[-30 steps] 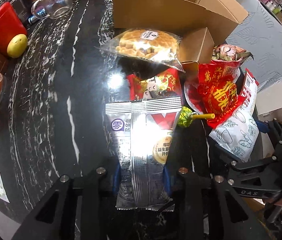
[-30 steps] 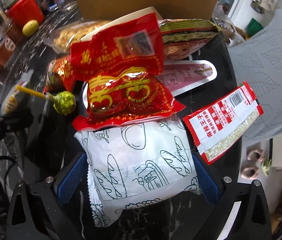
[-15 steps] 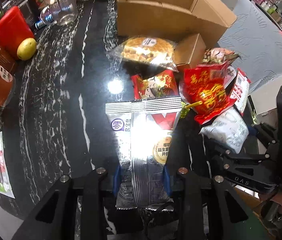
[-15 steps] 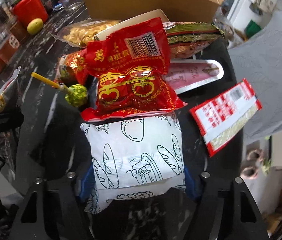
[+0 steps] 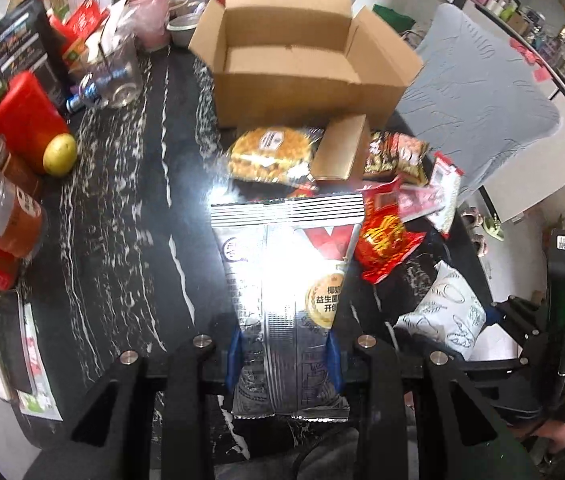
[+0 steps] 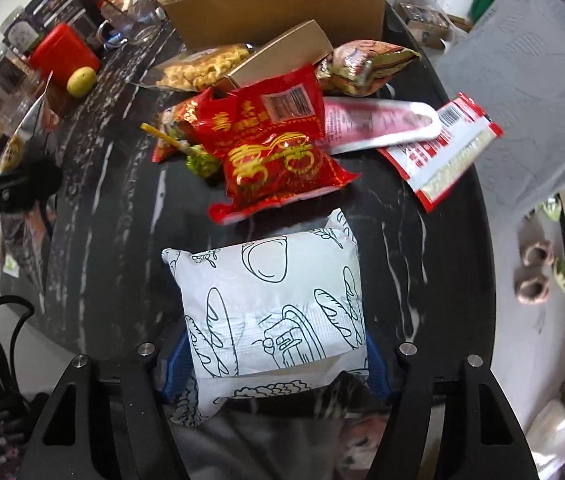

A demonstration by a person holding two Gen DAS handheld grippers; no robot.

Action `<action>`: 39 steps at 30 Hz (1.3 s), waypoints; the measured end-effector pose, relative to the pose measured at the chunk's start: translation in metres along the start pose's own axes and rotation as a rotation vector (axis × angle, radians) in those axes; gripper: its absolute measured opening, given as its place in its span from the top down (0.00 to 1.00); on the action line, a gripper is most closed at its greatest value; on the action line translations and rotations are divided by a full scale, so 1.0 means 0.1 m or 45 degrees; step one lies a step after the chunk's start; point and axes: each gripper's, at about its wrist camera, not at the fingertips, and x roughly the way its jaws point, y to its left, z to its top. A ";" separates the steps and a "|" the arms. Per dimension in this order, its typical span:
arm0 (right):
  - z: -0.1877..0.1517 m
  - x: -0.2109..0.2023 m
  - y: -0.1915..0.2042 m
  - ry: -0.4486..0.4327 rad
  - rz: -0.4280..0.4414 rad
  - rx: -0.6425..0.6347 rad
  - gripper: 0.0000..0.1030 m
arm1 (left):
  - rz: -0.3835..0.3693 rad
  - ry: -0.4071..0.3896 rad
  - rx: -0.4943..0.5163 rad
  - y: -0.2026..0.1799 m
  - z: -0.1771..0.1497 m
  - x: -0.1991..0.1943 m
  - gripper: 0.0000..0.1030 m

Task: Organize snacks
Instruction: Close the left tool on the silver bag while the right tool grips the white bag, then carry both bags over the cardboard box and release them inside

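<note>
The left tongs [image 5: 284, 354] stay clamped on the silver foil snack bag [image 5: 286, 280], now carried higher above the black marble-patterned desk [image 5: 122, 200] than a second ago. The right tongs [image 6: 270, 360] remain closed around the white bread-print pillow packet [image 6: 270, 300], which has been pulled back off the snack pile; a strip of bare desk now separates it from the red and gold snack bag [image 6: 274, 152] it previously touched. Beyond the pile, the open brown cardboard box [image 5: 298, 64] now shows its interior floor.
</note>
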 end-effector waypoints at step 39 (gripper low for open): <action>2.06 -0.98 -0.03 -0.381 -0.008 -0.178 0.33 | -0.051 -0.355 0.106 -0.18 1.82 -0.28 0.68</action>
